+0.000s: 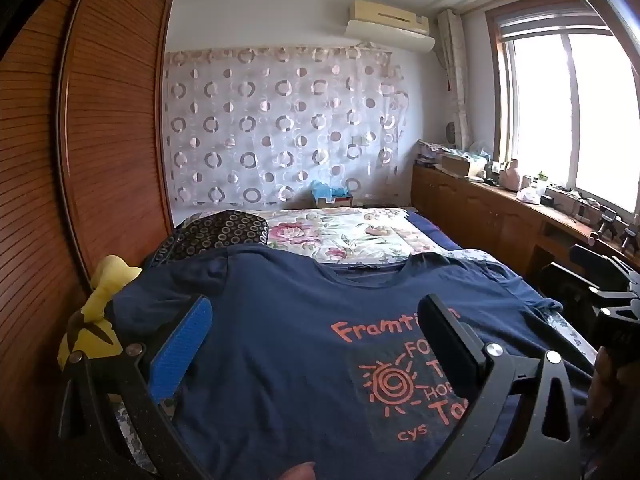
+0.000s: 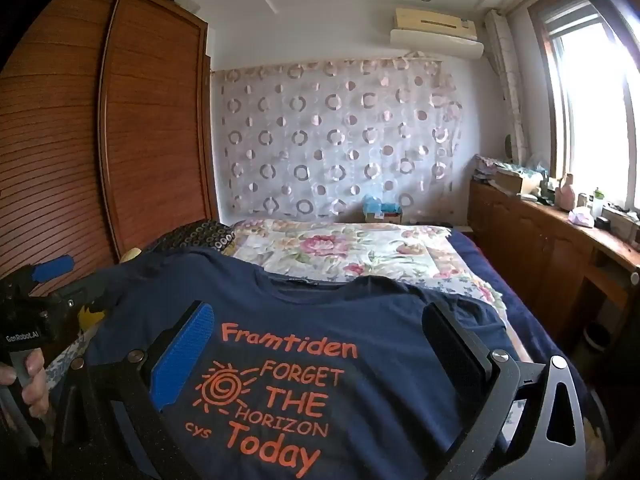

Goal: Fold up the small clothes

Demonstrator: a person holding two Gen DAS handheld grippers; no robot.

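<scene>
Navy cotton dominates: a dark blue T-shirt with orange printed lettering (image 2: 288,384) lies spread face-up across the near end of a bed covered by a floral quilt (image 1: 344,232), neckline toward the far side, sleeves out to left and right. We judge the folding barely begun, perhaps not begun at all: the shirt looks flat and fully opened, no fold is visible, and every fold remains to be made.

Beyond the shirt, the bed offers a broad stretch of open quilt on the far side. A tall slatted wooden wardrobe (image 1: 100,140) closes in the left, and a long wooden window-side cabinet crowded with small items (image 2: 560,236) runs down the right, so room to move is freest forward and tighter at both flanks. A dark circle-patterned pillow (image 1: 224,228) and a yellow soft toy (image 1: 108,280) sit against the shirt's far-left sleeve.

We hold our left gripper (image 1: 316,344) above the left half of the shirt, its jaws spread wide with nothing between them. Our right gripper (image 2: 316,344) hovers over the printed chest, jaws likewise apart and empty. Our left hand (image 2: 28,380) shows at the near-left edge of the right wrist view, wrapped around its handle.
</scene>
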